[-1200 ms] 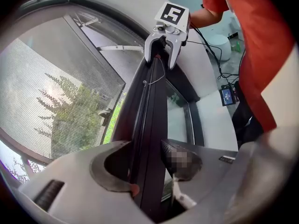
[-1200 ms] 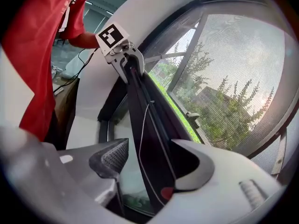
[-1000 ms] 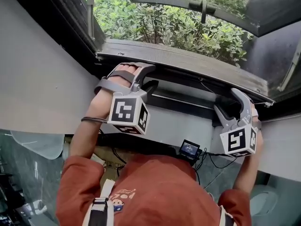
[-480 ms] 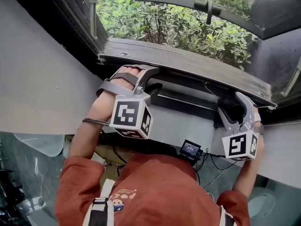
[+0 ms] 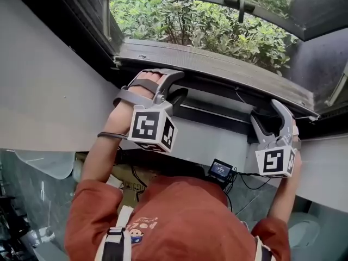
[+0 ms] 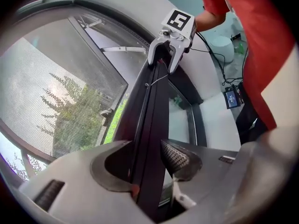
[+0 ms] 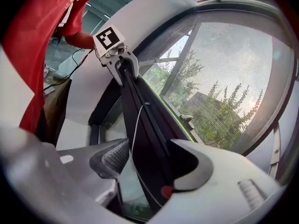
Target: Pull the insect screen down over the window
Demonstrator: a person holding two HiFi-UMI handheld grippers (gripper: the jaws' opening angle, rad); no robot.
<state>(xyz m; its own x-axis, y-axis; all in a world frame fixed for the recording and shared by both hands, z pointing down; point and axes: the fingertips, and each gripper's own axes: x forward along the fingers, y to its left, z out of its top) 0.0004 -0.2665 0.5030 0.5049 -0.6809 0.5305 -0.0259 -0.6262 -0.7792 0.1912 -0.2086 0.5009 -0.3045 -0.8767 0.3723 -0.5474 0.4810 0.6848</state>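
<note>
The person stands close under the window, both arms raised, and each claw is closed on the insect screen's dark pull bar [image 5: 217,112]. The left claw [image 5: 173,87] has it near the bar's left end, close to the dark side frame [image 5: 89,23]. The right claw [image 5: 266,113] holds near the other end, just short of the corner where the bar meets the frame. Between them runs a long bare stretch of bar.

In the left gripper view the bar [image 6: 152,106] passes straight through the left claw [image 6: 149,162] - one ridged pad [image 6: 180,158] against its side, the hooked jaw round the other edge. The right gripper view shows the same hold in the right claw [image 7: 149,164], with a thin white cord [image 7: 135,125] trailing along the bar [image 7: 140,120].

The grey mesh [image 7: 233,78] spreads taut from the bar's far edge, and green shrubs [image 5: 190,26] show through beyond. On the room side of the bar lies plain white wall [image 5: 49,91] - open space around both arms.
</note>
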